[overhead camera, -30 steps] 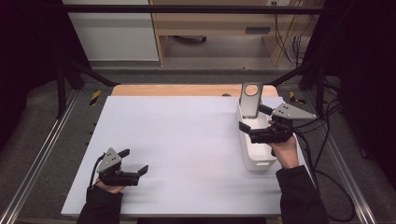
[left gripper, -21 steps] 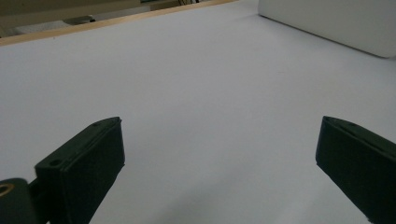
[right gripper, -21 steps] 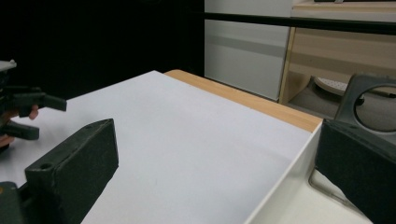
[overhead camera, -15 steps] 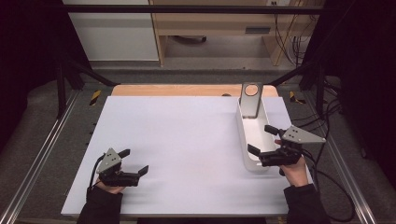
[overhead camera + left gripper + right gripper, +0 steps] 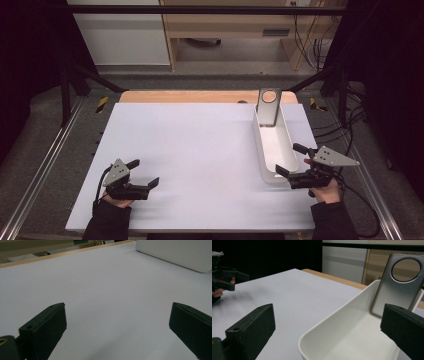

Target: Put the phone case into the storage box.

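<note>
High view: right gripper (image 5: 291,165) pulls back off white tray (image 5: 268,150), jaws spread, metal plate (image 5: 269,106) left leaning inside | Left gripper view: left gripper (image 5: 117,327) released, idle | Right gripper view: tray rim (image 5: 332,322) between open jaws; placement looks done.

R gripper (image 5: 292,162) now pulled back off the white tray (image 5: 274,142) to its near end, fingers (image 5: 281,171) apart, nothing held.

No text, label or number can be read anywhere.
</note>
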Available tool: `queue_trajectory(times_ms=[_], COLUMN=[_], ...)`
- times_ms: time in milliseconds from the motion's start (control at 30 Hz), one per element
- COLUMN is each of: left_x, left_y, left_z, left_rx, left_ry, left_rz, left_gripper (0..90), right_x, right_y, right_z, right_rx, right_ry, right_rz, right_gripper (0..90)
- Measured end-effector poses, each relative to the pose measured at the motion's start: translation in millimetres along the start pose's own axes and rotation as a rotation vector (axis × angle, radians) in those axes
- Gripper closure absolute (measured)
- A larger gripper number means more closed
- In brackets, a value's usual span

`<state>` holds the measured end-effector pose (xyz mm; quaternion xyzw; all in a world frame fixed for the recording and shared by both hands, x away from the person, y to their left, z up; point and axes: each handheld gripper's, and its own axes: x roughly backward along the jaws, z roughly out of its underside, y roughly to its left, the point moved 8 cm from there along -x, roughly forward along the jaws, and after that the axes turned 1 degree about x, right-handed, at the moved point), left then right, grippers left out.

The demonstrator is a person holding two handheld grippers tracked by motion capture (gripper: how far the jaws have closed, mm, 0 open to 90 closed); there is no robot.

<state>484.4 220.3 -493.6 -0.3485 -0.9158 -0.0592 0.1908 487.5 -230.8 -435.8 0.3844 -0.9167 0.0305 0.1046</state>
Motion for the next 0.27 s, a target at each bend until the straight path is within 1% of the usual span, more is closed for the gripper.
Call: queue_trajectory(times_ms=[67, 133, 200, 267], left_x=[-0.2, -0.2, -0.1, 0.0], left_y=[-0.2, -0.6, -0.8, -0.9], left_z=[-0.1, -0.4, -1.0, -1.4], left_rx=[-0.001, -0.001, -0.002, -0.004], left_ry=[0.001, 0.000, -0.003, -0.002], left_rz=[0.002, 0.002, 0.004, 0.003], left_gripper=[0.7, 0.7, 0.7, 0.7], right_x=[2.1, 4.6, 7.3, 10.0], right_y=[-1.3, -1.7, -3.6, -5.9], right_z=[2.8, 5.9, 9.2, 12.2], right_rx=[0.000, -0.007, -0.002, -0.008], right_ry=[0.010, 0.018, 0.026, 0.031], right_rz=[0.008, 0.004, 0.014, 0.018], right_gripper=[0.3, 0.3, 0.4, 0.3])
